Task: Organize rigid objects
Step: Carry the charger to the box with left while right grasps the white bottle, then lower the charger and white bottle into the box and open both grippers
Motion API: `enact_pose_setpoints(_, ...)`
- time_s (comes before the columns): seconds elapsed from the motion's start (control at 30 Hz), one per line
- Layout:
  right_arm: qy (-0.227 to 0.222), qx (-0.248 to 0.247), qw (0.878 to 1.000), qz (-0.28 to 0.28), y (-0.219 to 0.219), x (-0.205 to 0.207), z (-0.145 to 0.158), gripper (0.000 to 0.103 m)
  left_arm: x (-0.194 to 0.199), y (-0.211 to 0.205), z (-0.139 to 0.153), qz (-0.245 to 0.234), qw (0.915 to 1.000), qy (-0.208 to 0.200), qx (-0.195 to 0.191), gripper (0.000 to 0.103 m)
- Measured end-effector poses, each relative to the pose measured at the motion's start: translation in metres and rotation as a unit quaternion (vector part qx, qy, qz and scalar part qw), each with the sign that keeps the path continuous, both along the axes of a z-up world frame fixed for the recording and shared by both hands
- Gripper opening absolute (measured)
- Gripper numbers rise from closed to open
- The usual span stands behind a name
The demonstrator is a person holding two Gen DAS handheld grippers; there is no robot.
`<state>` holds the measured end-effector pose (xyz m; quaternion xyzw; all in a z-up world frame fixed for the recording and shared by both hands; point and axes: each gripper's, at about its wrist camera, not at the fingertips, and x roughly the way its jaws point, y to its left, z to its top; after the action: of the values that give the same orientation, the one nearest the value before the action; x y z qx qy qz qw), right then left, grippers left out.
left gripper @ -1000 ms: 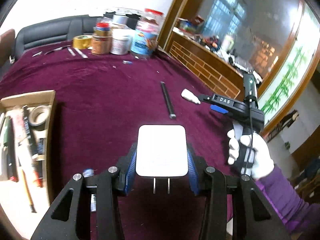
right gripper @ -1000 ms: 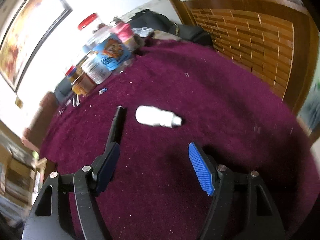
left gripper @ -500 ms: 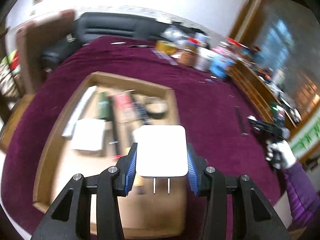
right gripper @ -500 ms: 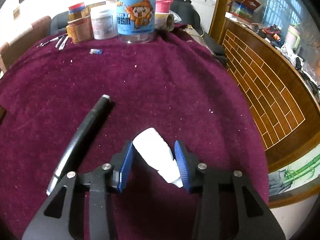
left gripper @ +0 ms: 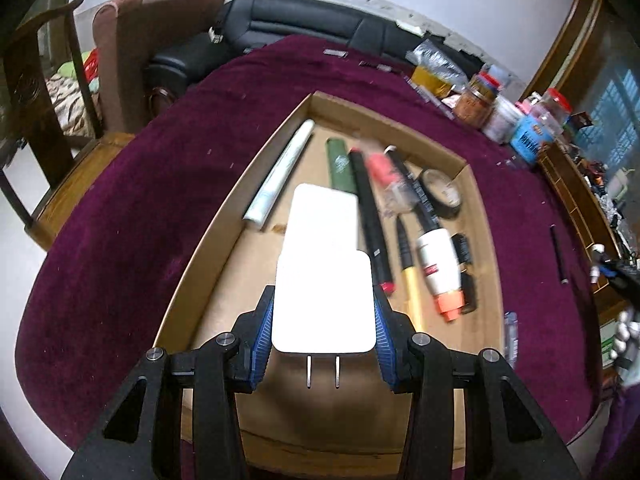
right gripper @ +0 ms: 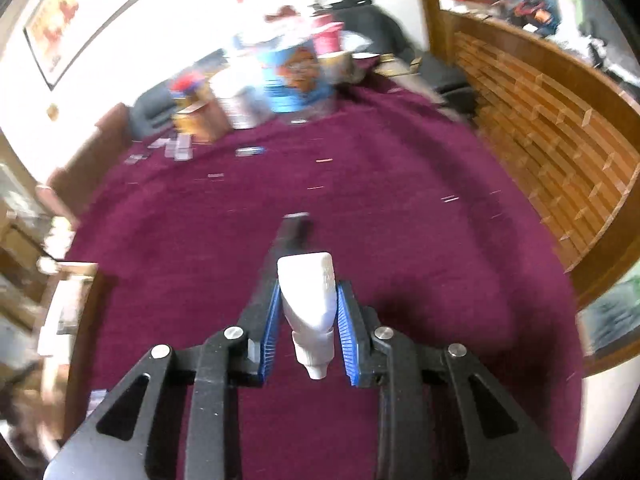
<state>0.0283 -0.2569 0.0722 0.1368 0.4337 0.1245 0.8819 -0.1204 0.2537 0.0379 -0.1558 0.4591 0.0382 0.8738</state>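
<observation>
1. The white charger point(left gripper: 324, 304) sits clamped between the blue pads of the left gripper point(left gripper: 323, 334), flat face to the camera, its two prongs pointing back toward the gripper body. It hangs above the near half of the cardboard tray point(left gripper: 200, 240).

2. The relation that matters: the tray floor lies straight below and slightly ahead of the charger. A second flat white block point(left gripper: 324, 216) lies on that floor just beyond it, and the bare cardboard toward the tray's near edge looks like the free spot.

3. The tray's contents run lengthwise from near edge to far edge: a pale tube point(left gripper: 280, 172) by the left wall, a green stick point(left gripper: 340, 164), a black-and-red marker point(left gripper: 372, 216), a white bottle with orange cap point(left gripper: 438, 268) and a tape roll point(left gripper: 442, 194) at the far right corner. Laying the charger parallel to these would likely suit.

4. The right gripper point(right gripper: 308, 320) is well apart from the tray, over the maroon tablecloth point(right gripper: 400, 220). Its jaws are closing on a small white bottle point(right gripper: 310, 300), which the pads already press; its nozzle points back toward the gripper.

5. A black pen point(right gripper: 290, 232) lies on the cloth just beyond that bottle.

6. The left hand is the nearer to the tray, so its release probably comes first.
</observation>
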Motion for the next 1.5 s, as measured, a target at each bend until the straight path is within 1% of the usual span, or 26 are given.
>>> enact_pose_setpoints(0.1, 0.006, 0.048, 0.997, 0.058, 0.044, -0.016, 0.009, 0.024, -0.003, 0.004, -0.011, 0.002, 0.9997, 0.021, -0.007, 0.039)
enact_pose_setpoints(0.13, 0.010, 0.062, 0.995, 0.081, 0.063, -0.021, 0.011, 0.024, -0.005, 0.004, -0.011, 0.001, 0.9997, 0.022, -0.009, 0.039)
enact_pose_setpoints(0.23, 0.023, 0.093, 0.986, 0.140, 0.116, -0.032, 0.010, 0.024, -0.007, 0.003, -0.011, 0.003, 0.9996, 0.027, 0.012, 0.039)
enact_pose_setpoints(0.33, 0.042, 0.123, 0.970, 0.207, 0.178, -0.045, 0.006, 0.025, -0.009, 0.002, -0.010, 0.001, 0.9994, 0.027, 0.020, 0.040)
enact_pose_setpoints(0.4, 0.060, 0.132, 0.957, 0.251, 0.224, -0.053, 0.000, 0.025, -0.014, 0.004, -0.006, -0.002, 0.9998, 0.014, 0.011, 0.042)
enact_pose_setpoints(0.47, 0.073, 0.128, 0.949, 0.279, 0.263, -0.060, -0.008, 0.025, -0.023, 0.008, 0.003, -0.006, 0.9999, -0.009, -0.010, 0.047)
enact_pose_setpoints(0.53, 0.086, 0.122, 0.942, 0.300, 0.294, -0.066, -0.017, 0.025, -0.032, 0.013, 0.012, -0.004, 0.9992, -0.035, -0.017, 0.054)
enact_pose_setpoints(0.6, 0.098, 0.107, 0.937, 0.319, 0.325, -0.073, -0.026, 0.025, -0.040, 0.021, 0.020, 0.003, 0.9982, -0.055, -0.021, 0.057)
enact_pose_setpoints(0.7, 0.104, 0.080, 0.935, 0.331, 0.357, -0.079, -0.037, 0.025, -0.049, 0.043, 0.025, 0.034, 0.9961, -0.076, -0.031, 0.059)
enact_pose_setpoints(0.73, 0.102, 0.066, 0.935, 0.334, 0.367, -0.083, -0.041, 0.025, -0.053, 0.052, 0.025, 0.052, 0.9949, -0.080, -0.031, 0.059)
enact_pose_setpoints(0.8, 0.101, 0.045, 0.935, 0.338, 0.378, -0.089, -0.046, 0.025, -0.059, 0.065, 0.023, 0.081, 0.9924, -0.089, -0.028, 0.059)
enact_pose_setpoints(0.87, 0.093, 0.016, 0.935, 0.341, 0.388, -0.095, -0.049, 0.025, -0.062, 0.074, 0.018, 0.097, 0.9905, -0.091, -0.034, 0.061)
enact_pose_setpoints(0.97, 0.069, -0.033, 0.939, 0.334, 0.397, -0.100, -0.052, 0.026, -0.063, 0.085, 0.009, 0.110, 0.9890, -0.086, -0.048, 0.063)
enact_pose_setpoints(1.03, 0.041, -0.057, 0.938, 0.340, 0.402, -0.104, -0.050, 0.026, -0.062, 0.089, 0.003, 0.116, 0.9887, -0.079, -0.053, 0.063)
enact_pose_setpoints(1.13, 0.016, -0.062, 0.935, 0.349, 0.401, -0.112, -0.042, 0.026, -0.060, 0.090, 0.001, 0.121, 0.9886, -0.072, -0.053, 0.063)
enact_pose_setpoints(1.2, 0.004, -0.054, 0.937, 0.346, 0.393, -0.114, -0.037, 0.026, -0.063, 0.085, 0.004, 0.120, 0.9887, -0.075, -0.048, 0.063)
enact_pose_setpoints(1.3, -0.017, -0.034, 0.944, 0.327, 0.370, -0.112, -0.023, 0.027, -0.065, 0.076, 0.015, 0.118, 0.9887, -0.088, -0.027, 0.063)
enact_pose_setpoints(1.37, -0.034, -0.026, 0.951, 0.307, 0.354, -0.111, -0.015, 0.031, -0.065, 0.064, 0.024, 0.118, 0.9880, -0.100, 0.000, 0.063)
enact_pose_setpoints(1.4, -0.047, -0.025, 0.955, 0.292, 0.344, -0.111, -0.010, 0.037, -0.065, 0.060, 0.027, 0.118, 0.9874, -0.104, 0.013, 0.063)
enact_pose_setpoints(1.43, -0.062, -0.026, 0.959, 0.275, 0.333, -0.113, -0.006, 0.043, -0.065, 0.052, 0.032, 0.119, 0.9861, -0.111, 0.035, 0.063)
enact_pose_setpoints(1.47, -0.072, -0.028, 0.962, 0.263, 0.336, -0.112, -0.001, 0.046, -0.066, 0.045, 0.036, 0.121, 0.9844, -0.116, 0.055, 0.063)
enact_pose_setpoints(1.5, -0.085, -0.030, 0.965, 0.245, 0.328, -0.112, 0.002, 0.049, -0.065, 0.035, 0.041, 0.123, 0.9814, -0.122, 0.083, 0.067)
